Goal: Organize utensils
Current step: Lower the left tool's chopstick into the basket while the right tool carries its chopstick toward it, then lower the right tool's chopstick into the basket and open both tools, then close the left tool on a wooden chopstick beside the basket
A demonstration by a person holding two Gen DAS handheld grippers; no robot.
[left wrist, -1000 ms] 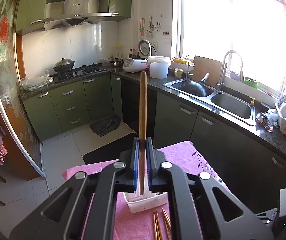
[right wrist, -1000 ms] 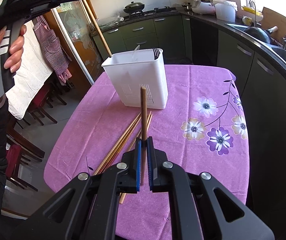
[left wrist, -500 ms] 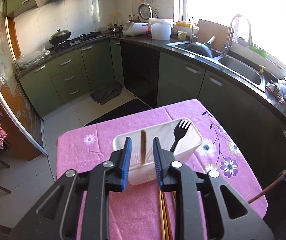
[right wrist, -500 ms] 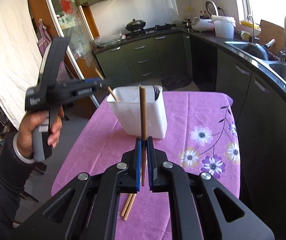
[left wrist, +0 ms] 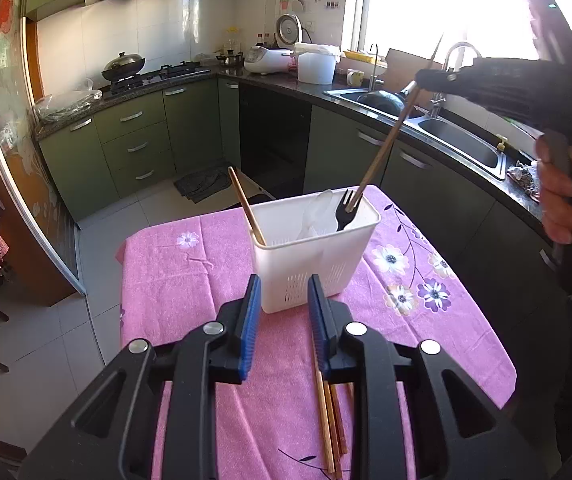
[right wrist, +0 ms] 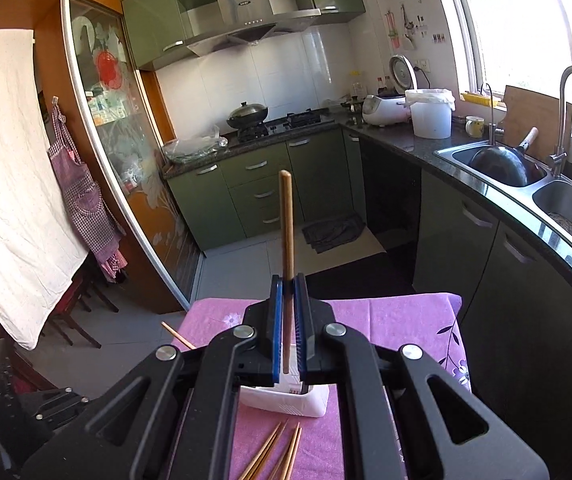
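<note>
A white utensil basket [left wrist: 314, 256] stands on the pink flowered tablecloth [left wrist: 173, 280]. It holds a black fork [left wrist: 346, 212], a clear plastic piece and one wooden chopstick [left wrist: 245, 208] leaning left. My left gripper [left wrist: 283, 320] hovers just in front of the basket, its jaws opening with nothing between them. Loose chopsticks [left wrist: 328, 420] lie on the cloth under it. My right gripper [right wrist: 288, 320] is shut on another chopstick [right wrist: 286, 240]. In the left wrist view this gripper [left wrist: 420, 80] hangs at the upper right, and its chopstick [left wrist: 382, 152] slants down to the basket's right end by the fork.
A person's hand [left wrist: 566, 200] grips the right tool's handle. Green cabinets, a dark counter and a double sink [right wrist: 526, 176] with a wok run along the right. Behind are a stove [right wrist: 277, 124] and a rice cooker; at left, a glass door and chairs.
My left gripper let its chopstick go into the basket, opened and sank toward the table. My right gripper rose from the table with its chopstick and now points it at the basket.
</note>
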